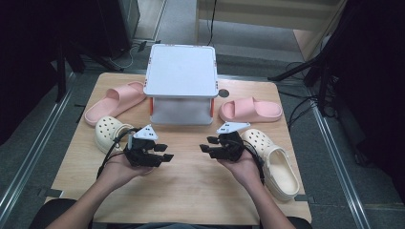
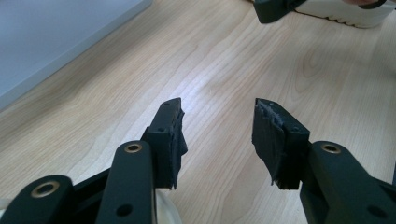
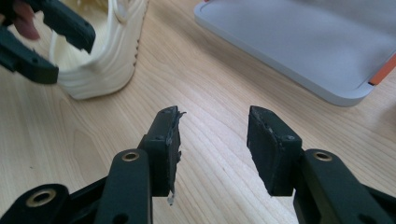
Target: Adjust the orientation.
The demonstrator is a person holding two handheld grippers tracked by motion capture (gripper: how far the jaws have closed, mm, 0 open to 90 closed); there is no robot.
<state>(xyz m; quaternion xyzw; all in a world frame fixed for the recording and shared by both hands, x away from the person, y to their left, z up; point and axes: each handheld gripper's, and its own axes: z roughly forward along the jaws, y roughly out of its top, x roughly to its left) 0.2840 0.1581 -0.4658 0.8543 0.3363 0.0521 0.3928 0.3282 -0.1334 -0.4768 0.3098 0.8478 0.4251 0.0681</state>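
Nearest the person, both hands hover low over the middle of the wooden bench [image 1: 191, 191], facing each other. The left tongs [image 1: 165, 152] gape wide with nothing between them, and the right tongs [image 1: 206, 144] stand just as wide and bare. Nothing looks started yet: each cream clog lies on the bench untouched, the left clog [image 1: 107, 132] just behind the left hand, the right clog [image 1: 277, 167] beside the right hand. Further back, two pink slides [image 1: 114, 101] flank a white two-level rack [image 1: 181, 71], whose top is bare. I judge all the shoe handling is still ahead.
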